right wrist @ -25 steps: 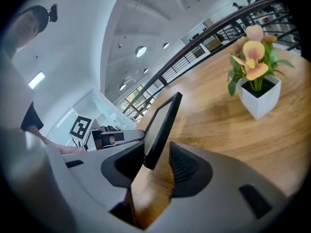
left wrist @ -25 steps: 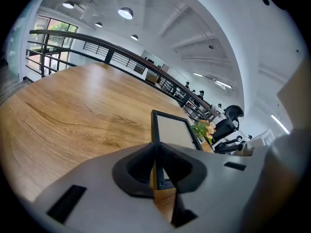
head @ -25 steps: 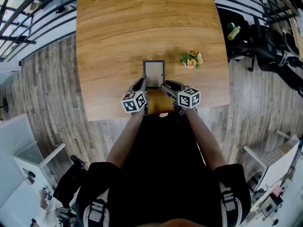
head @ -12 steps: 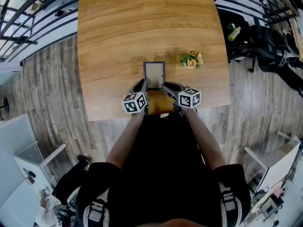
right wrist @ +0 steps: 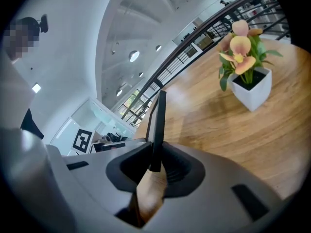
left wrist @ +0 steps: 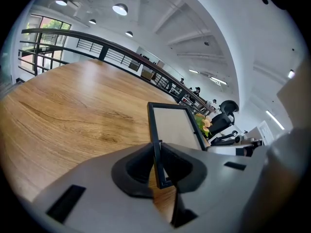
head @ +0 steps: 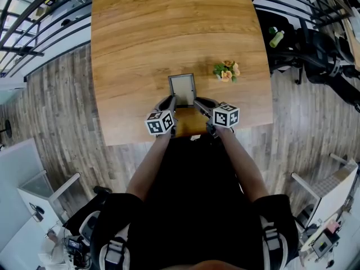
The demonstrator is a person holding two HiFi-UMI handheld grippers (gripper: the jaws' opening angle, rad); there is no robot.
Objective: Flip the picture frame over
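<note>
Now left gripper (head: pixel 172 100) clamps picture frame (head: pixel 183 86); right gripper (head: pixel 197 102) jaws just been closing, pinching its edge.

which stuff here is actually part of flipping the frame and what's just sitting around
In the job: picture frame; left gripper, clamped on its left edge; right gripper, jaws just closing onto its right edge.
Just lying about: potted flowers; green bottle; office chair.

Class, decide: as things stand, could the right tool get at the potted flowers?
Probably not yet: nothing stands between it and the potted flowers, but the right tool has just been closing its jaws on the picture frame, so it would need to let go first.
</note>
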